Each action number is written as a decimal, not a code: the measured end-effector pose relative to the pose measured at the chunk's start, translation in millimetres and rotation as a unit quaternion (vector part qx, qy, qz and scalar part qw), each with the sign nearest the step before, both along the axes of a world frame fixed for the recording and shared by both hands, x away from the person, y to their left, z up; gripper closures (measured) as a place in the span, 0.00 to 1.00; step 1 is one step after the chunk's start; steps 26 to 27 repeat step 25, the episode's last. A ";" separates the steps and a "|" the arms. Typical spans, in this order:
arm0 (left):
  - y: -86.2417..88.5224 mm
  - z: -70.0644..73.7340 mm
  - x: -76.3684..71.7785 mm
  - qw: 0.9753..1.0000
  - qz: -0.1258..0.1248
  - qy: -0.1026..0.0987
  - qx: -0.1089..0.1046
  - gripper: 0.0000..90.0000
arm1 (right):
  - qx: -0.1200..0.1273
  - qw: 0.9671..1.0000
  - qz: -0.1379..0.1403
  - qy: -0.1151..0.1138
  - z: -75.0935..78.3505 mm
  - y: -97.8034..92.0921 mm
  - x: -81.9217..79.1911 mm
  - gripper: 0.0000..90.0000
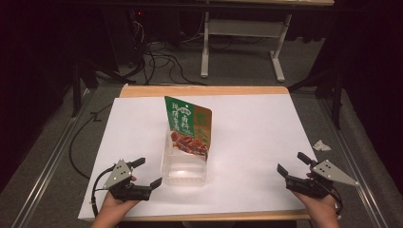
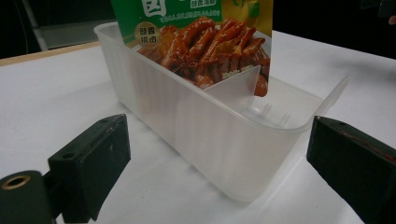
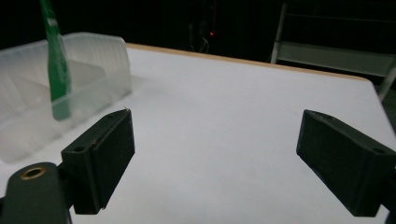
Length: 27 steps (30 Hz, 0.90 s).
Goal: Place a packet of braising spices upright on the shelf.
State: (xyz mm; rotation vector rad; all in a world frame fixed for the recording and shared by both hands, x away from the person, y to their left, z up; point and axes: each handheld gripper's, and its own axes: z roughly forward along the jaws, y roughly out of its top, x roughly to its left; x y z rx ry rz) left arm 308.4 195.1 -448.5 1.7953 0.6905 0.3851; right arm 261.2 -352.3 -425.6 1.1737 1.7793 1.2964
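My left hand-held gripper (image 1: 145,174) and right hand-held gripper (image 1: 294,165) rest spread, holding nothing. The snack pouch (image 1: 189,126) stands in the clear plastic container (image 1: 184,167) mid-table (image 1: 256,128); I'd judge approaching it comes next.

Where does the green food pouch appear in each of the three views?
High view: green food pouch at table centre, standing in the clear plastic container.
Left gripper view: pouch top centre, inside the container.
Right gripper view: pouch edge-on at upper left.
Shared landmark: the container.
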 end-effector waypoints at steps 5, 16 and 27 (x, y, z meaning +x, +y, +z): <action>-5.6 -2.6 2.2 1.000 -0.003 0.004 0.007 0.08 | -0.003 1.000 0.000 0.009 -3.6 -1.4 5.9 0.13; -7.9 -5.4 2.0 1.000 -0.013 0.005 0.022 0.07 | -0.005 0.999 0.021 0.035 -14.9 9.3 11.4 0.16; -7.5 -5.8 2.5 1.000 -0.016 0.006 0.026 0.08 | 0.000 0.999 0.018 0.041 -18.4 7.7 12.9 0.17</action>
